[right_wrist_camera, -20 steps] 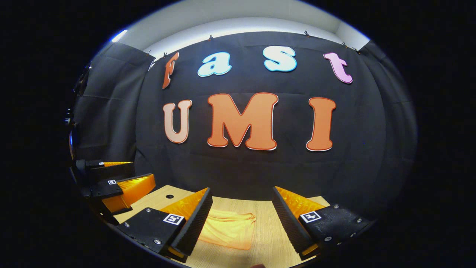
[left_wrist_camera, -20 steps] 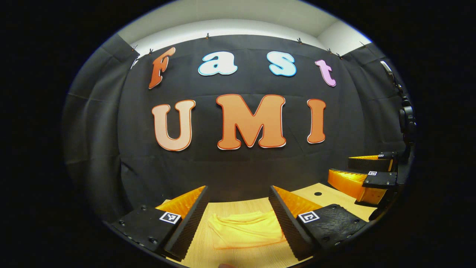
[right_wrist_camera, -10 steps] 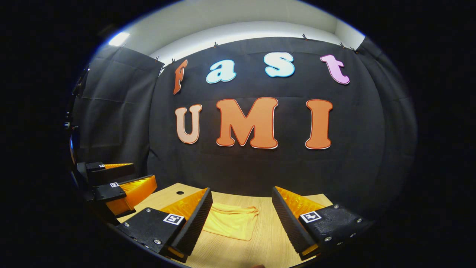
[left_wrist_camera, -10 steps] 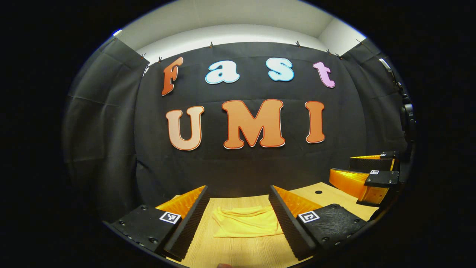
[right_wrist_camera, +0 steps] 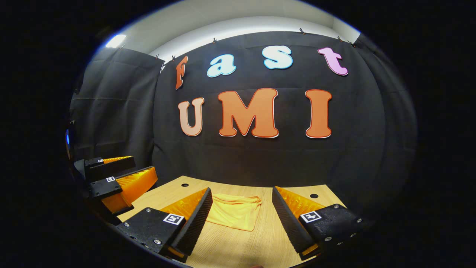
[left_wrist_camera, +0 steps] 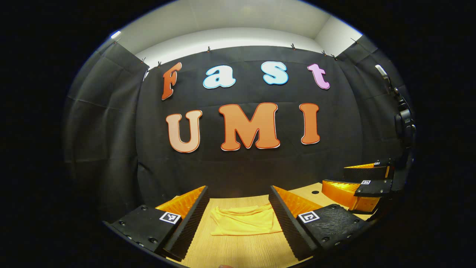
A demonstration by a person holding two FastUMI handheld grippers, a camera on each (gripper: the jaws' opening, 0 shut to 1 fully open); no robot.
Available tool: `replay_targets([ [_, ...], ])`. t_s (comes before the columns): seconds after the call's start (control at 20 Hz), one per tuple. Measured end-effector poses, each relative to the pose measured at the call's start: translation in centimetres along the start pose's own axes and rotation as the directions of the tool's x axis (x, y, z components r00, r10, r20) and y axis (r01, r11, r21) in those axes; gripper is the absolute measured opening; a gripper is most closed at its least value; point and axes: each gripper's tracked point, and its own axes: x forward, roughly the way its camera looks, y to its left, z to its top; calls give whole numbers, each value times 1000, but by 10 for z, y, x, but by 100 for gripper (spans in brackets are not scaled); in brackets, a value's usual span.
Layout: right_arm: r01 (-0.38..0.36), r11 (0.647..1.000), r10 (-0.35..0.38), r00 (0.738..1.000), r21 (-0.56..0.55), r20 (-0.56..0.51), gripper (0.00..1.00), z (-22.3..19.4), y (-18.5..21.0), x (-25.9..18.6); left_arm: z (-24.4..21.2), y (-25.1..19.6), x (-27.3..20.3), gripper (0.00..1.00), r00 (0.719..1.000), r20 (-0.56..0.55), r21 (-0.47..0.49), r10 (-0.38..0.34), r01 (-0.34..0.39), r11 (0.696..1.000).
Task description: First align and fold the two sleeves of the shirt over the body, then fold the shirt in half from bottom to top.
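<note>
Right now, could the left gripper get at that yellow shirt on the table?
Probably yes. The left gripper is open and the folded yellow shirt lies flat on the wooden table straight ahead between its fingers, with nothing lying between them.

Square black-and-white coded markers [left_wrist_camera: 170,217] stand on the tools in the booth: one sits on the base of each finger of the left gripper [left_wrist_camera: 238,190], to the left and right of the gap between the fingers. A like pair rides on the right gripper [right_wrist_camera: 241,190]. At the far left of the right gripper view, smaller ones of the same kind mark the left gripper. Their patterns give no letters, numbers or brand that can be read
</note>
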Motion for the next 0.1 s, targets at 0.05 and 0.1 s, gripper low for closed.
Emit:
replay_targets([
  [0.05, -7, 1000, 7, 1000, -3, -1, 98, 0, 2, 0, -2, -1, -2, 100, 1000, -2, 1, 1, -1, 1000],
  [0.1, -9, 1000, 9, 1000, -7, -1, 98, -1, 3, 0, -2, 0, -2, 100, 1000, -3, 4, 5, -5, 1000],
])
